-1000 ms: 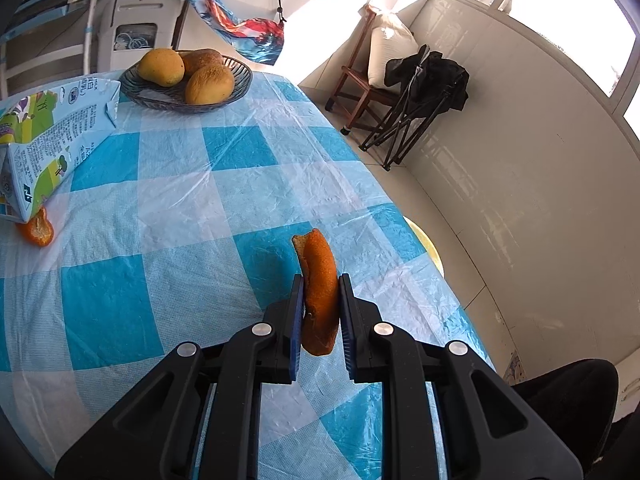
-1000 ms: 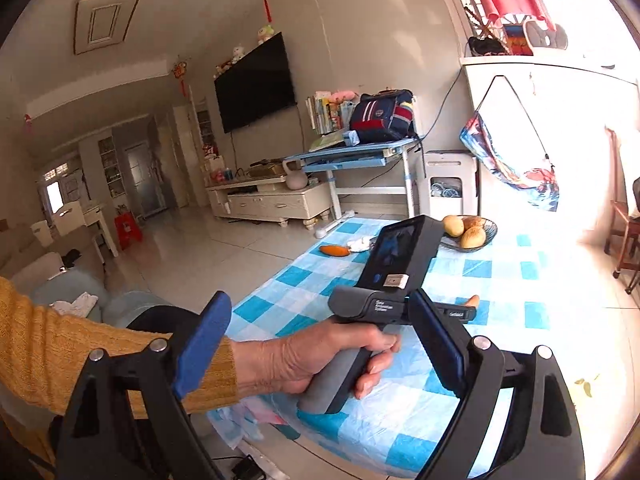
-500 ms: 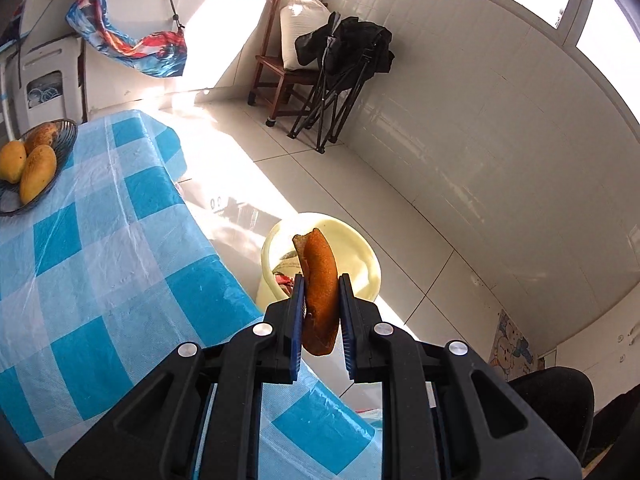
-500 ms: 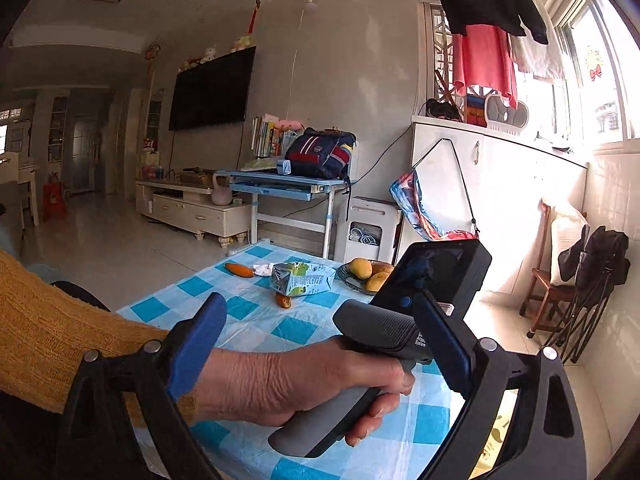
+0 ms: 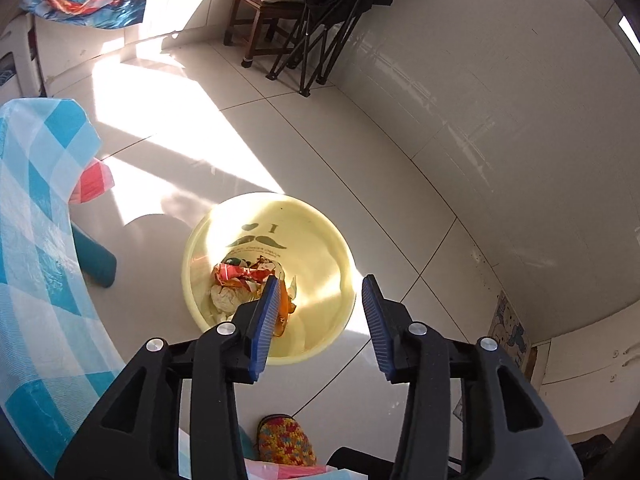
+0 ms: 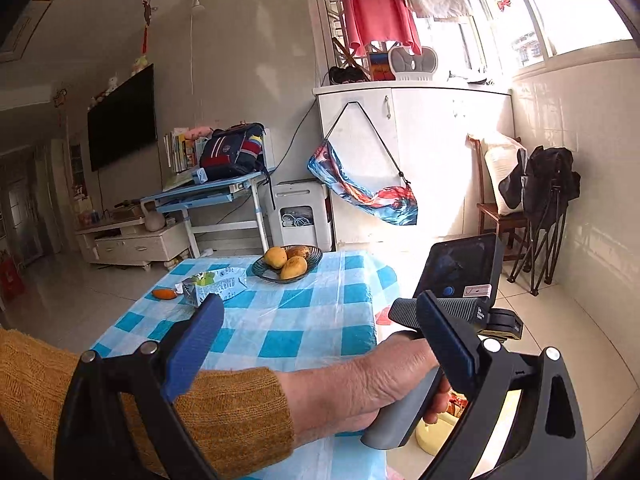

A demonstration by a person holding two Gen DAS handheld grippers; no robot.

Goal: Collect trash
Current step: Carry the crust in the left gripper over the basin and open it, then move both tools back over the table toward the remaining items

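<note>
Two grippers are wide apart and hold nothing. I keep my left gripper [image 5: 318,314] right over the yellow bin [image 5: 340,248] on the floor so the peel [image 5: 283,306] lands inside. It shows by the left pad, over the wrappers. More trash waits on the table [image 6: 280,320]: a carton [image 6: 214,286] and another peel [image 6: 164,293]. My right gripper [image 6: 320,344] hangs by the table.

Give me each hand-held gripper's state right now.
Left hand-held gripper: open, holding nothing; orange peel beside its left finger, over the yellow bin.
Right hand-held gripper: open, empty.
</note>
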